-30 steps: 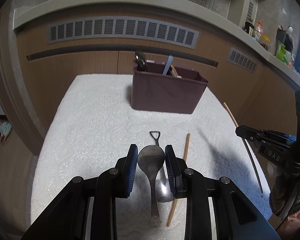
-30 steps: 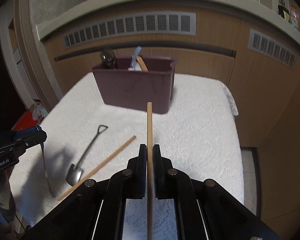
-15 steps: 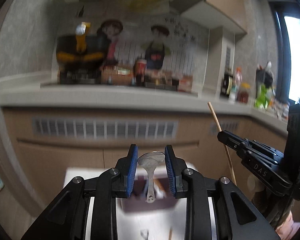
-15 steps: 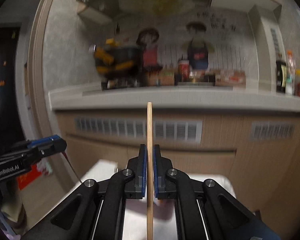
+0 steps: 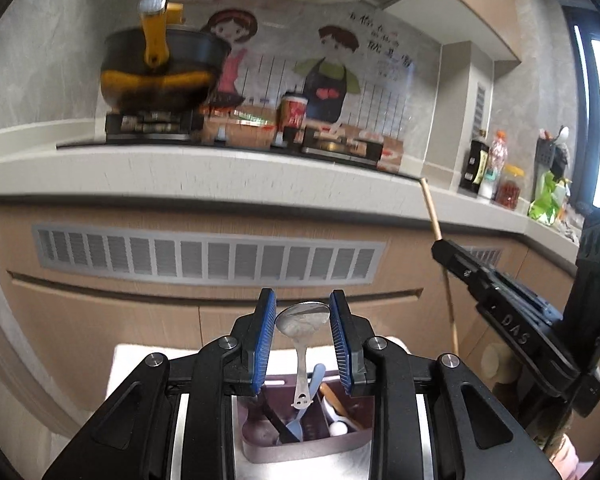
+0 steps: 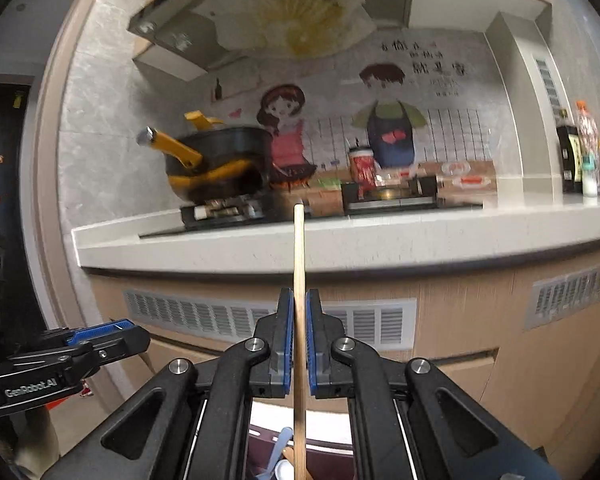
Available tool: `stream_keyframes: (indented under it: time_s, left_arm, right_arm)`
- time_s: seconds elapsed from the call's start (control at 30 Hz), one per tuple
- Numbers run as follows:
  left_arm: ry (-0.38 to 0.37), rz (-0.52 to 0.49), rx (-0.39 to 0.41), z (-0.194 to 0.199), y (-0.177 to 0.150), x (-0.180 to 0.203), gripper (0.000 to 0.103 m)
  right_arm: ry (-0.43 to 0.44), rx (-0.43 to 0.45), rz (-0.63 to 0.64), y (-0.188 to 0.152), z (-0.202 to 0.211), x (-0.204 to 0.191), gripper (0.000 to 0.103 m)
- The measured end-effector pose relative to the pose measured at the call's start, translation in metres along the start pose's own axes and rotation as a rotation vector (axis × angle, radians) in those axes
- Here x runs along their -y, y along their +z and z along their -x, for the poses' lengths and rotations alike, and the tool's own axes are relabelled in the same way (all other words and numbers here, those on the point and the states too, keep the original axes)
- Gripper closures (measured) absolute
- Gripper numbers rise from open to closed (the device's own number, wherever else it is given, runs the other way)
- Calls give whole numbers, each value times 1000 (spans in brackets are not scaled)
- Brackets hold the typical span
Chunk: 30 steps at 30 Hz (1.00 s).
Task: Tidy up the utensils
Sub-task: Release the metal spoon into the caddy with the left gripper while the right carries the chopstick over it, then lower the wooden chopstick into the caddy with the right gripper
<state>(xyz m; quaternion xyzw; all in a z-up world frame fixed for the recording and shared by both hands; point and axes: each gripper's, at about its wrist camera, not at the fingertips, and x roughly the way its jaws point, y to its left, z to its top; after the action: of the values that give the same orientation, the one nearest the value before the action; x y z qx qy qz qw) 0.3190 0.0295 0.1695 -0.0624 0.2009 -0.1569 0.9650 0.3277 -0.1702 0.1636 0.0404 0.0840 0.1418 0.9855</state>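
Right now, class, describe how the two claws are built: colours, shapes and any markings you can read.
Both claws are matte black linkages with silver pivot bolts and flat ribbed blue pads. The left claw reads "GenRobot.AI" in white along its side, seen from the right wrist view. The right claw has raised "DAS" lettering on its side, and a small green light glows on its body. No cables or sleeves show.

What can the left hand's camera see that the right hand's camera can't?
Only the left wrist view shows the metal spoon, held bowl-up by the left gripper, and the whole open top of the maroon utensil box. Only the right wrist view shows the dark doorway area at far left. Both show the right gripper clamping the wooden chopstick, plus the black and yellow pot on the stove and the cartoon wall picture.
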Motion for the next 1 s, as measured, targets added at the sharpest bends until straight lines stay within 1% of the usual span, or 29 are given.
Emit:
stream_keyframes:
  time_s: [0.1, 0.23, 0.43, 0.5, 0.53, 0.57, 0.6, 0.63, 0.67, 0.7, 0.83, 0.87, 0.93, 1.0]
  left_arm:
    - [-6, 11, -27, -16, -8, -2, 74]
    - [-8, 18, -51, -35, -18, -1, 74]
    - [-1, 13, -118, -63, -36, 3, 74]
    - [-2, 21, -141, -68, -44, 2, 74]
    - [-6, 23, -159, -71, -49, 2, 71]
    - [-9, 25, -177, -74, -53, 1, 64]
    - [-8, 31, -188, -75, -57, 0, 60]
    - [-5, 38, -194, -74, -61, -2, 54]
    - [0, 47, -200, -72, -67, -5, 53]
    - [6, 54, -205, -69, -71, -7, 53]
    - [38, 94, -230, -54, -89, -21, 53]
    - [46, 96, -238, -51, -93, -23, 53]
    - [60, 97, -243, -45, -99, -25, 53]
    - [66, 106, -237, -36, -104, -28, 53]
  right_arm:
    - [-13, -34, -30, -15, -17, 8, 97]
    - [-73, -40, -39, -36, -37, 15, 97]
    - [-100, -61, -58, -58, -57, 23, 97]
    - [-102, -88, -59, -65, -63, 26, 97]
    - [-100, -103, -62, -70, -64, 28, 97]
    - [-93, -116, -64, -73, -66, 29, 96]
    - [-66, -147, -68, -79, -68, 31, 94]
    - [-33, -187, -73, -84, -70, 33, 89]
    - [-20, -222, -82, -87, -71, 34, 85]
    - [-19, -241, -89, -89, -69, 37, 85]
    - [-57, -249, -92, -93, -44, 48, 83]
    - [-64, -245, -92, -94, -37, 50, 80]
    - [-87, -249, -69, -95, -26, 52, 78]
    - [-99, -261, -44, -95, -18, 52, 78]
